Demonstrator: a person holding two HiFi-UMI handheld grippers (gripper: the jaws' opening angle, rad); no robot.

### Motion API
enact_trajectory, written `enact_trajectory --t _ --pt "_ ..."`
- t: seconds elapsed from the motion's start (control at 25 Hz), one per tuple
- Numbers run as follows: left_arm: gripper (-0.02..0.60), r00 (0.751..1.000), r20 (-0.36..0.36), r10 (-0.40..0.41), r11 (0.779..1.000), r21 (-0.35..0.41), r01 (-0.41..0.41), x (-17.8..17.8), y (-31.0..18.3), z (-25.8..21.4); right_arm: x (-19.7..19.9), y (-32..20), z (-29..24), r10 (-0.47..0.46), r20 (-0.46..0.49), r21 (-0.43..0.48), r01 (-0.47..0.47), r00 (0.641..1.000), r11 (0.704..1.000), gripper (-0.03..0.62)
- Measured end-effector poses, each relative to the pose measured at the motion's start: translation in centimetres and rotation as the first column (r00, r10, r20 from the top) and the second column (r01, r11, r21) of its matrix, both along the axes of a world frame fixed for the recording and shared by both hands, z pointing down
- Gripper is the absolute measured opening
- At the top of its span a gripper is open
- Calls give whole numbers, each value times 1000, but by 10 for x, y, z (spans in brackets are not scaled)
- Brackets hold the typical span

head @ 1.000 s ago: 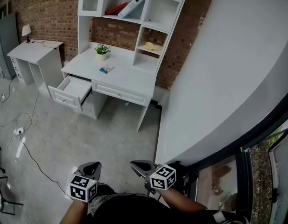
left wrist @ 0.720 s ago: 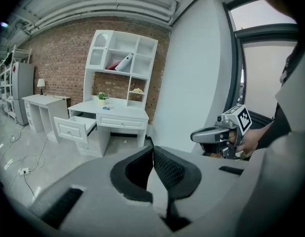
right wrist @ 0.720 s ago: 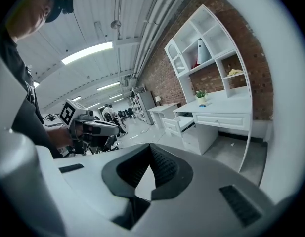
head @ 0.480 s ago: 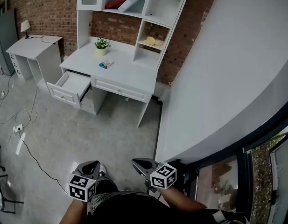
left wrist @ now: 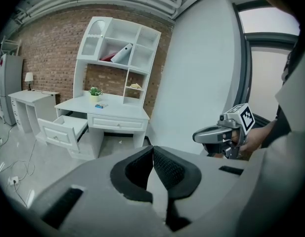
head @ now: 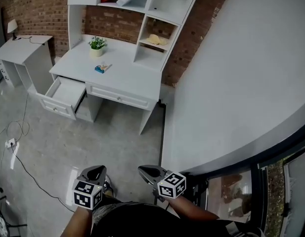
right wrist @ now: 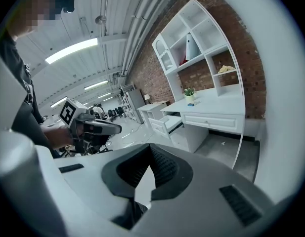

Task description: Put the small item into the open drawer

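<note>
White wooden desk stands against red brick wall, white shelf hutch on its back edge. Small blue flat item on desktop, before small green potted plant. Open white drawer juts from desk's left end. White side table further left, curved white wall right.

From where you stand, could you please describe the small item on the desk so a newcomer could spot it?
Find the white desk against the brick wall. On its top, in front of the potted plant, lies the small item. It is flat and blue, whereas the plant stands upright, green in a pale pot.
</note>
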State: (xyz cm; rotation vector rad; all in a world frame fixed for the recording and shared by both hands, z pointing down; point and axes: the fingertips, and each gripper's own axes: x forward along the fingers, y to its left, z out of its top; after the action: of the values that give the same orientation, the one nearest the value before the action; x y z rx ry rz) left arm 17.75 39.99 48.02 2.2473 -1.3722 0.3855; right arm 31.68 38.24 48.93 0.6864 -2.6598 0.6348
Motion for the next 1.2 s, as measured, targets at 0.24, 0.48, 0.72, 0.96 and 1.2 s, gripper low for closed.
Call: enact_trajectory --t 0.24,0.48,0.72,0.96,1.2 --pt "18 1000 -11 23 1000 19 -23 -34 -69 -11 -40 -59 -4 3 -24 -12 -3 1000 1000 5" --pt "18 1000 4 28 999 43 -28 -91 -127 -19 -87 -117 -6 23 -42 13 -23 999 1000 5" --pt "18 999 -2 38 998 53 -38 -131 -170 -18 -123 -167 -12 56 -47 47 -54 997 997 5" --pt "17 999 -16 52 998 27 -52 -158 -196 -3 -149 -195 -6 74 -53 31 -72 996 997 5" --pt "18 999 -35 31 999 26 -31 -177 -220 -3 -164 -223 -6 79 -52 5 -79 995 997 5"
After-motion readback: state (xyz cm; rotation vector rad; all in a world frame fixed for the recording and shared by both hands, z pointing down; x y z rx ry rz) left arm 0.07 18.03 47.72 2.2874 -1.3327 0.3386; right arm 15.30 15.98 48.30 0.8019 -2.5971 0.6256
